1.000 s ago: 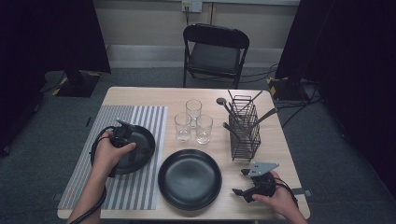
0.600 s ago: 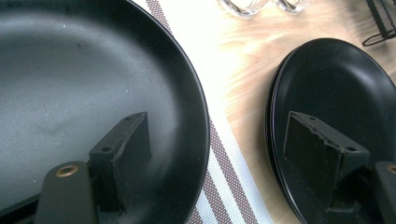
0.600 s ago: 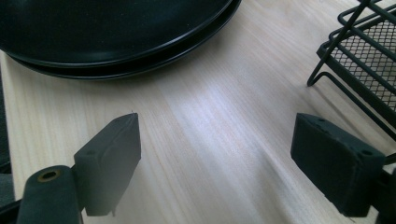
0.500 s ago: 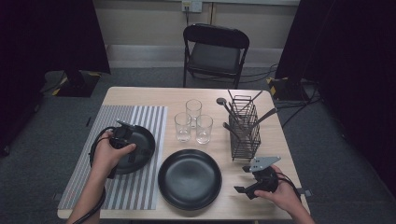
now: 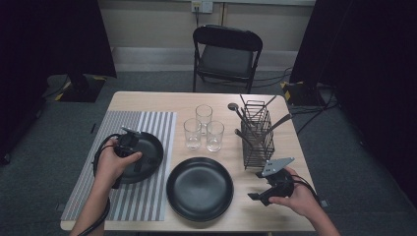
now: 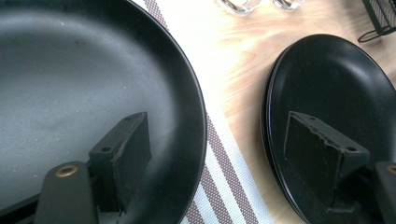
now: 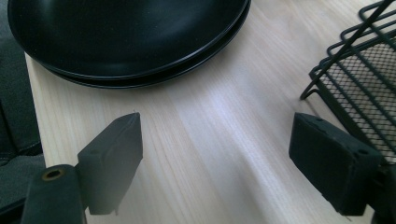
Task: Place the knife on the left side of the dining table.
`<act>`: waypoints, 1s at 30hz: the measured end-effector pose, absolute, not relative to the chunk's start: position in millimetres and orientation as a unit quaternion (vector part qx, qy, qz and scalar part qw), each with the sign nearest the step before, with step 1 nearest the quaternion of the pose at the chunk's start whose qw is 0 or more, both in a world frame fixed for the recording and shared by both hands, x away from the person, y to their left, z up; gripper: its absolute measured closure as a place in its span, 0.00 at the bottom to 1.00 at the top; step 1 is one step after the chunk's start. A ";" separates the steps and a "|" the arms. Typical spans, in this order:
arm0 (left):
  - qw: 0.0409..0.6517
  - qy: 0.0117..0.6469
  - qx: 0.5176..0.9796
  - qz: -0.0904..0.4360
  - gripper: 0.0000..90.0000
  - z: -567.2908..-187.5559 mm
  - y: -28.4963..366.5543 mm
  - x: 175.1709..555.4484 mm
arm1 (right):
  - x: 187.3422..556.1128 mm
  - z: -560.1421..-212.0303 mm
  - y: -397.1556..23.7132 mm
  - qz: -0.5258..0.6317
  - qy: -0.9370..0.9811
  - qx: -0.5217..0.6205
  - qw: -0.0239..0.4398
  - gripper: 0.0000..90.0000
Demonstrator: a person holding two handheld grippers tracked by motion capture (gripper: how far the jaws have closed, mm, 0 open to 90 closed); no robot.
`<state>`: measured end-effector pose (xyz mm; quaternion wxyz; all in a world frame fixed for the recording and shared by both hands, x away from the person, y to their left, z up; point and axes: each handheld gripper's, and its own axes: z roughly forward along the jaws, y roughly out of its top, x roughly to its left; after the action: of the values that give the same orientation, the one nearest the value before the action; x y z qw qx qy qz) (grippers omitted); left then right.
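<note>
Bare tabletop [image 7: 205,154] beside wire rack [image 7: 359,88]

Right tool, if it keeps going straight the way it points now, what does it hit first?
Probably the stacked black plates. The right tool is open over bare table, with the wire rack off to one side.

Plate on the mat [image 6: 93,93]: cut off at the left, top and bottom edges of the left gripper view.
Stacked plates [image 7: 126,37]: top cropped in the right gripper view; count below the upper one unclear.
Wire caddy [image 7: 359,79]: mostly past the right edge.
Glasses [image 6: 238,4]: bases alone visible.
Utensil types in the caddy [image 5: 255,130]: too small to tell.
</note>
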<state>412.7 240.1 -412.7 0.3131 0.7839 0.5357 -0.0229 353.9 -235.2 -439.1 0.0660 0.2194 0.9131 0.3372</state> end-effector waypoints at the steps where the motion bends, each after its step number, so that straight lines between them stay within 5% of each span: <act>1: 0.313 0.535 0.784 -0.025 0.25 -413.0 240.2 412.8 | 354.1 -437.4 -235.4 0.339 0.913 0.218 0.065 0.19; 30: 0.305 0.531 0.790 -0.034 0.25 -415.9 239.6 407.2 | 371.1 -385.9 -235.3 0.327 0.921 0.204 0.058 0.22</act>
<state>407.2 239.6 -415.9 0.3052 0.7898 0.5310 -0.0335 371.1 -235.3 -385.9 0.0578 0.2038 0.9210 0.3268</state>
